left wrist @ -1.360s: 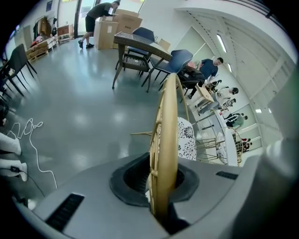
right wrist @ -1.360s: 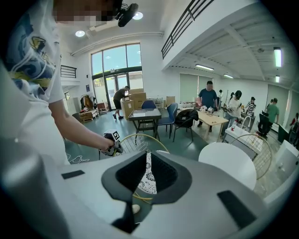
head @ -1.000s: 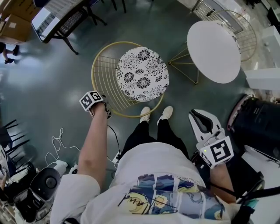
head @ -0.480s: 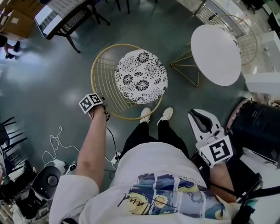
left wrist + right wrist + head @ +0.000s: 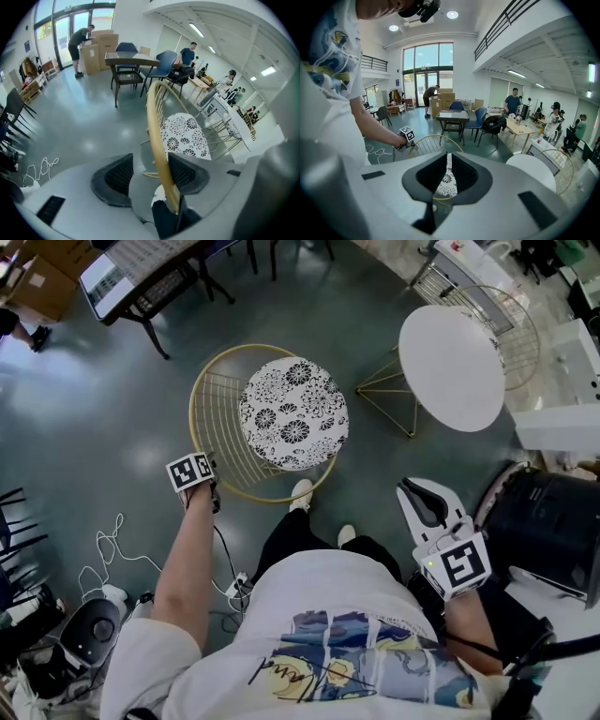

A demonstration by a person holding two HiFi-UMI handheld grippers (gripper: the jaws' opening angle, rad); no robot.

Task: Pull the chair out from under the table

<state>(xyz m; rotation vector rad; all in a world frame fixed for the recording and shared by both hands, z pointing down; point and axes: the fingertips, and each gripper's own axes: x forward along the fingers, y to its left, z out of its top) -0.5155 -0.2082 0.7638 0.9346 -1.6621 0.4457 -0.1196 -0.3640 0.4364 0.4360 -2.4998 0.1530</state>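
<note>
The gold wire chair (image 5: 202, 381) with a black-and-white flowered seat (image 5: 292, 413) stands on the floor to the left of the round white table (image 5: 450, 367), not under it. My left gripper (image 5: 211, 498) is at the near left of the chair's back rim. Its jaws are opening: the rim (image 5: 154, 122) runs between them close to the right pad (image 5: 183, 172), and the left pad stands well off it. My right gripper (image 5: 412, 491) hangs by my right hip, away from the chair. It is shut down to a thin slit and holds nothing (image 5: 446, 176).
A second gold wire chair (image 5: 520, 315) stands behind the table. White cables (image 5: 112, 540) and a round device (image 5: 89, 629) lie on the floor at the left. A dark table and chairs (image 5: 131, 282) stand at the far left, a black bin (image 5: 553, 521) at my right.
The left hand has come slightly back and up at the chair's rim. One of my feet has stepped back. The right gripper has barely moved.
</note>
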